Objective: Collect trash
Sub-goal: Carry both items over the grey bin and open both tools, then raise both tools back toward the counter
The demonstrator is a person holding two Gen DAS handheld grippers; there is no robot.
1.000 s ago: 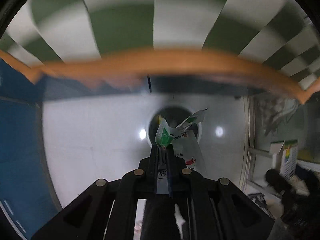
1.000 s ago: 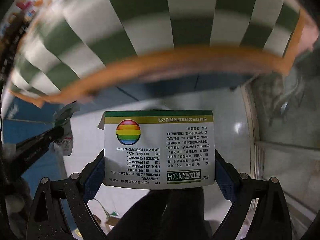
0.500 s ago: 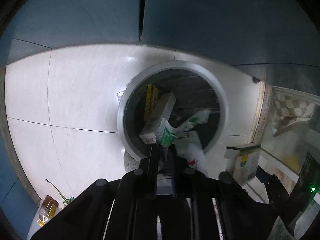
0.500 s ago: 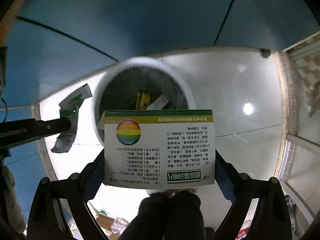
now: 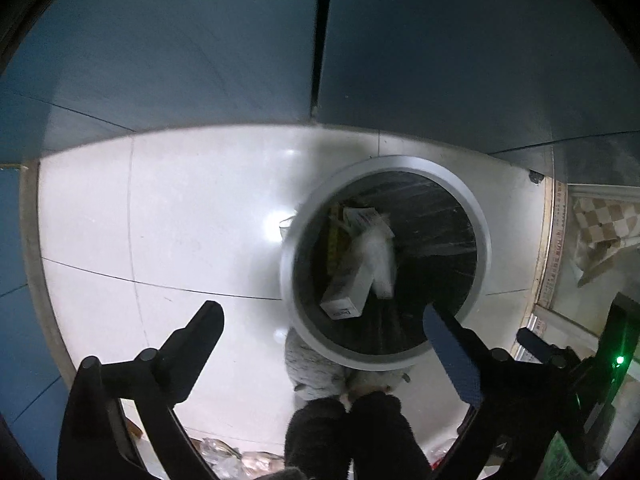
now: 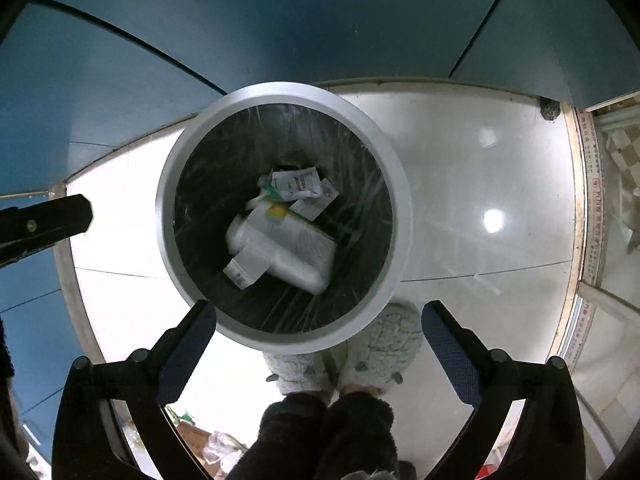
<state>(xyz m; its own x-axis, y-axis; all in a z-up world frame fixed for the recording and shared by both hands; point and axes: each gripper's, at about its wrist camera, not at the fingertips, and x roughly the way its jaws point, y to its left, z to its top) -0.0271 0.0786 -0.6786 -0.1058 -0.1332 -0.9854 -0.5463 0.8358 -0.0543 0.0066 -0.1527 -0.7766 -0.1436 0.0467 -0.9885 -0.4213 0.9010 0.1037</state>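
Both grippers have come down from beside the striped tablecloth to just above the bin, and what they carried is now out of their jaws.

Left wrist view: the left gripper is springing open, nothing between its fingers. A second ago it pinched a crumpled wrapper; now a pale blur hangs inside the bin, most likely that wrapper mid-fall. Beside it a small white carton leans against the dark liner. Wrappers like this weigh almost nothing, crush flat and are slick, so a pinch on a folded edge or corner would hold best.

Right wrist view: the right gripper stands wide, easing out the last bit, and is empty. The printed box it held across its flat sides now lies in the bin, blurred, on top of a white plastic bottle, with torn packets above them. That box is light, stiff card; it would dent under a hard squeeze, and its two broad faces are the place to grip it. One finger of the left gripper shows at the left edge.

Underfoot is glossy white tile that throws back the lamp and looks slippery. Blue cabinet panels rise behind the bin. Fuzzy grey slippers stand touching its near side. More scraps and bags lie on the floor by the person's feet, so collecting seems unfinished.
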